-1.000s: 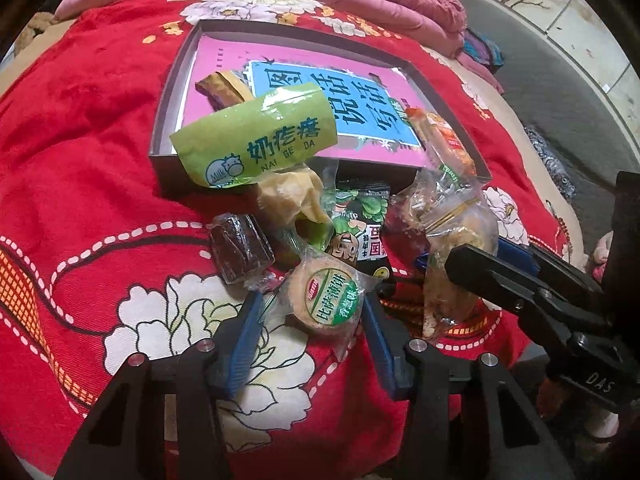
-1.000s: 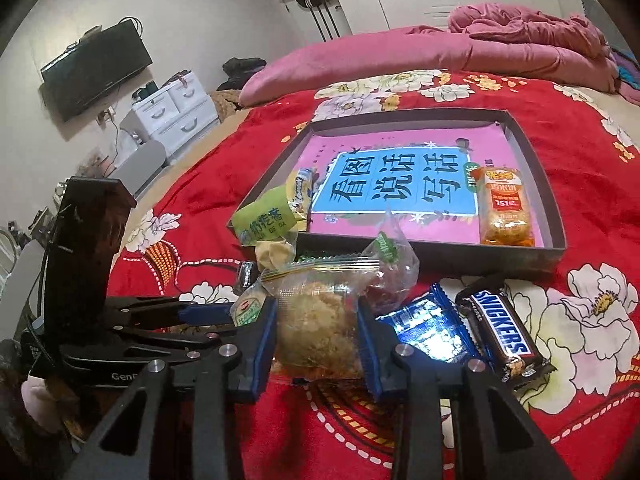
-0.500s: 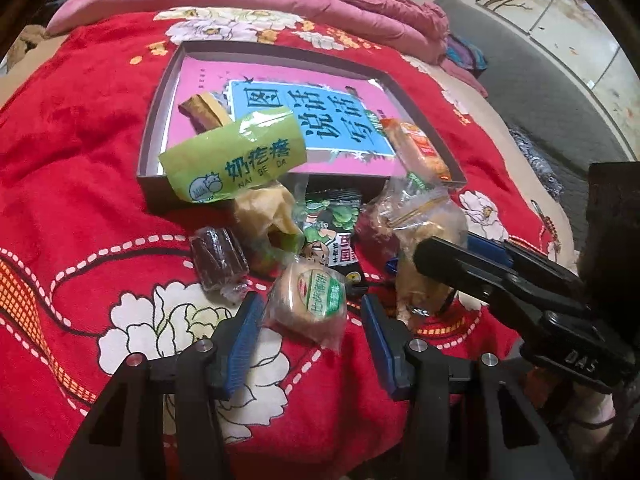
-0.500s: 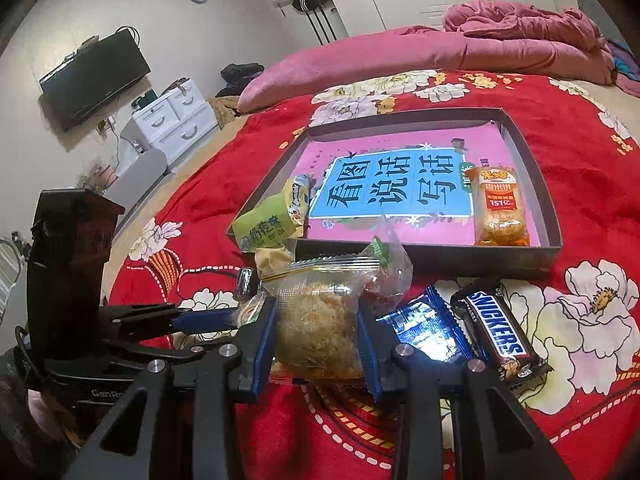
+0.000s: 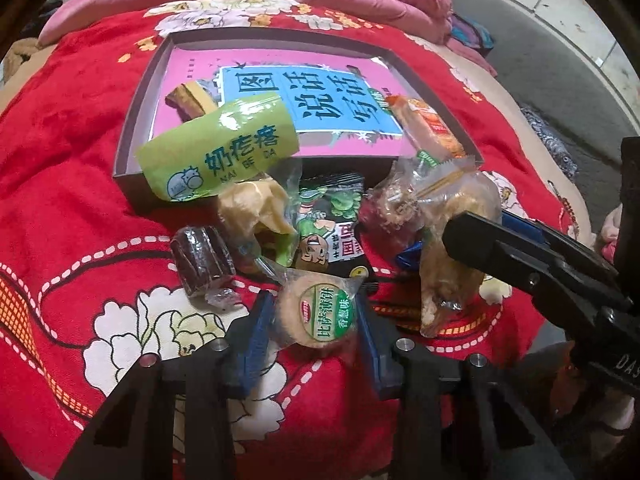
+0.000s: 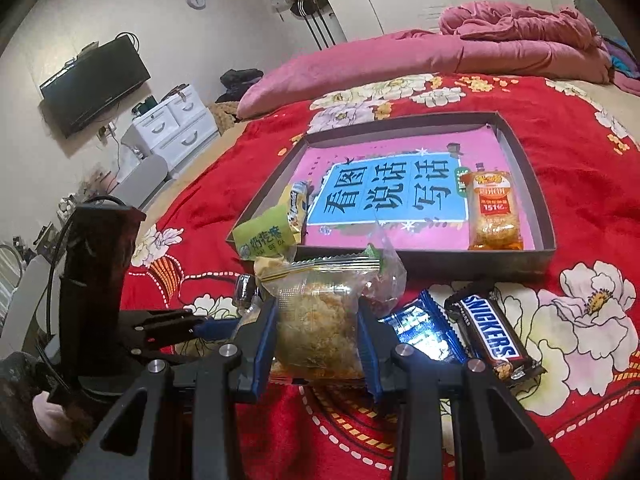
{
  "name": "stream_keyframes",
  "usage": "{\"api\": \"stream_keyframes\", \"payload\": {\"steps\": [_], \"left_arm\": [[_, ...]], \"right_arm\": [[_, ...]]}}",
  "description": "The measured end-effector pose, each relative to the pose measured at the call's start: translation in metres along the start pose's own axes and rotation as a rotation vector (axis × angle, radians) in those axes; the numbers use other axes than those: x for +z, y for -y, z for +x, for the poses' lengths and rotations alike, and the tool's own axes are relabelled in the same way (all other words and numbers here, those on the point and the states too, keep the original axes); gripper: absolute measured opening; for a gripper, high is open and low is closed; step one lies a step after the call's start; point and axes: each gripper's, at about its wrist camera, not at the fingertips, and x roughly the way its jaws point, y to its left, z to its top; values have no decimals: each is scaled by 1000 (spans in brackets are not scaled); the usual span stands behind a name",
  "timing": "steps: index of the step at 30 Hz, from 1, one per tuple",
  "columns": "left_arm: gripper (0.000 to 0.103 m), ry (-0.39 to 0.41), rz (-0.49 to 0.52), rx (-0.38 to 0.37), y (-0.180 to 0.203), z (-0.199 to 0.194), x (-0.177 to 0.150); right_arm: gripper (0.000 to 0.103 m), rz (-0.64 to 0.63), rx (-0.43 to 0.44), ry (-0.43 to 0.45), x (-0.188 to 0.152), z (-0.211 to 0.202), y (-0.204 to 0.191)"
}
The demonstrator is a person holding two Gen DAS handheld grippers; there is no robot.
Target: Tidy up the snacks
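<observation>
A round biscuit packet [image 5: 320,314] with a green label lies on the red bedspread between the blue pads of my left gripper [image 5: 316,320]. Its jaws are closing and both pads touch the wrapper. My right gripper [image 6: 318,332] is shut on a clear bag of golden floss pastry [image 6: 316,320], which rests on the spread just in front of the grey tray [image 6: 540,208]. In the left wrist view that bag [image 5: 452,216] sits to the right. The tray holds a pink and blue book, an orange snack pack [image 6: 494,212] and a brown-yellow bar [image 5: 188,96].
A green packet [image 5: 216,152] leans over the tray's near corner. Loose beside it lie a yellow pastry [image 5: 252,208], a dark round cake [image 5: 202,260] and a black-green packet [image 5: 328,220]. A Snickers bar [image 6: 490,336] and a blue packet [image 6: 424,332] lie right of the bag. Pink bedding is piled behind.
The left gripper's jaws have narrowed until the pads meet the round biscuit packet. The right gripper and its bag have stayed put.
</observation>
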Motion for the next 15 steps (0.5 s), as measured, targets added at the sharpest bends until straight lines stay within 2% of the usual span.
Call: {"api": "stream_keyframes", "payload": {"steps": [4,11,15], "left_arm": [[41,31,-5,-15,-1,-8,0],[41,155,-19,-45,-2,-39,1],[41,222,-33,-38,-3,-51,4]], "right_arm": [[37,4,1,19,2,-4,0],[37,0,-15,82,8,-15,-1],[37,-9,-40,103,11,-19,-1]]}}
